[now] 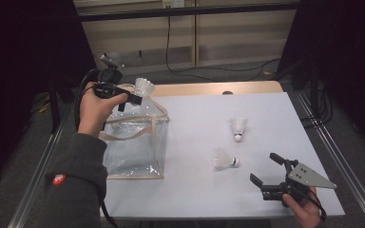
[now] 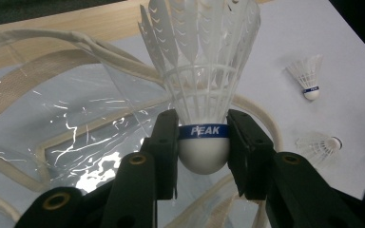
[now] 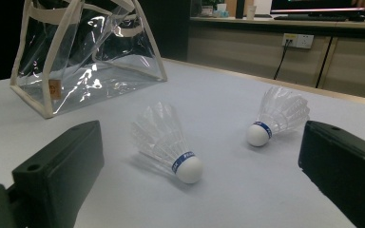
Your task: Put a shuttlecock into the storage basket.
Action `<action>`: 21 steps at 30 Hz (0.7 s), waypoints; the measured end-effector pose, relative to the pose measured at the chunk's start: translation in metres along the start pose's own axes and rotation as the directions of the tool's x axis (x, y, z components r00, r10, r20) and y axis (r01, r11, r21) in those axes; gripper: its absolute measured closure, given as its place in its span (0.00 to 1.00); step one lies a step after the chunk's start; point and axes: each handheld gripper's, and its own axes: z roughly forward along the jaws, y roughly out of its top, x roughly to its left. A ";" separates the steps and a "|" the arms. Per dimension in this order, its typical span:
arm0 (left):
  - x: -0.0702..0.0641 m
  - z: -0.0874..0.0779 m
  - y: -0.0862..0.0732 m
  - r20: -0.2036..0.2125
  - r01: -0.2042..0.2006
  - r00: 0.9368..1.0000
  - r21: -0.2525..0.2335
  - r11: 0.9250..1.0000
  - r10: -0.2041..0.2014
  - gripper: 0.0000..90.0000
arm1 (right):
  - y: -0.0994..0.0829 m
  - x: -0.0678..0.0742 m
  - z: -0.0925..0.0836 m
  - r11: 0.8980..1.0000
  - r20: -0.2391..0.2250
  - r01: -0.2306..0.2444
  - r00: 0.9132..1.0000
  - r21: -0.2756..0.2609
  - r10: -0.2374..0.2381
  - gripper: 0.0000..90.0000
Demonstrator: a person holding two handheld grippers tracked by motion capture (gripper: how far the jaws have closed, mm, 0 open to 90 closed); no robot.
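Observation:
My left gripper (image 1: 134,99) is shut on a white shuttlecock (image 2: 203,85) by its cork, just under the blue band. I hold it above the open top of a clear plastic bag (image 1: 135,137) with cream trim, which stands at the left of the table. Two more shuttlecocks lie on the white tabletop: one (image 1: 238,128) right of centre and one (image 1: 225,159) nearer the front. My right gripper (image 1: 265,169) is open near the front right corner, jaws wide apart, facing the nearer shuttlecock (image 3: 168,142) with the farther one (image 3: 278,114) beyond it.
The white table (image 1: 199,190) has a wooden strip along its far edge (image 1: 209,88). Metal rails run along both sides. A cable (image 1: 171,42) hangs down the wall behind.

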 end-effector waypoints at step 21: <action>0.014 -0.002 -0.003 -0.038 0.034 0.999 0.005 0.999 -0.034 0.73 | 0.000 0.000 0.000 1.000 0.000 0.005 1.000 0.002 -0.005 0.01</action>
